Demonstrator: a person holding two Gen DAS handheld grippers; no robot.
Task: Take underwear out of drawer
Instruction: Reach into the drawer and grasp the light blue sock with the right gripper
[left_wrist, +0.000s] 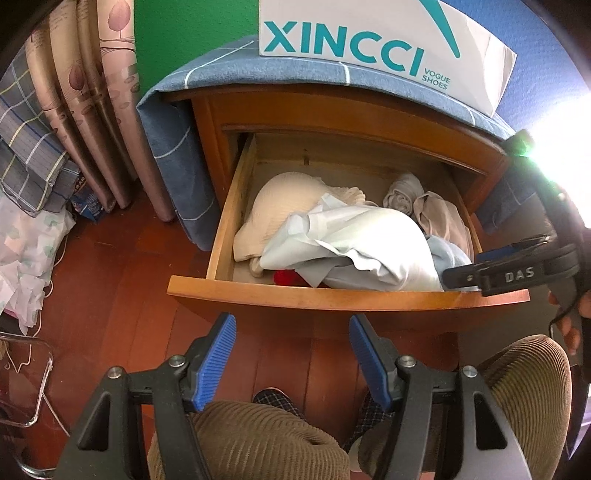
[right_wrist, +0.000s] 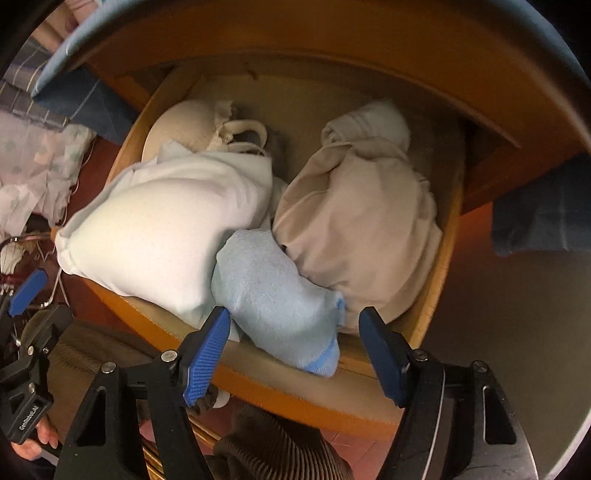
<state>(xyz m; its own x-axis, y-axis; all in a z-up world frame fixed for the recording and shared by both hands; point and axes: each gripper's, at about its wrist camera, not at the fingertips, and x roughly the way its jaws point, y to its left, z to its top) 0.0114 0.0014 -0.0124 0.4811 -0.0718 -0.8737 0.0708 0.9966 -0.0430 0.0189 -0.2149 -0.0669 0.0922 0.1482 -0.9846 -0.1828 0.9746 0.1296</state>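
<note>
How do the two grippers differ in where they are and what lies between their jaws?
The right gripper is over the open drawer, pointing down at the clothes; the left gripper is outside it, in front of the drawer, above the floor and the person's knees. The right gripper's jaws straddle the light blue sock, not yet pressing it; nothing lies between the left gripper's jaws. Both stand open and have blue ribbed pads.

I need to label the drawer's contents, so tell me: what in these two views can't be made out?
- Red item, left wrist view: mostly buried under the pale blue-white garment; its type is unclear.
- Right gripper, left wrist view: only one finger shows, glare washes out the rest.
- Drawer back, right wrist view: shadowed by the cabinet top.
- Light blue cloth, right wrist view: bundled up; underwear or sock unclear.
</note>
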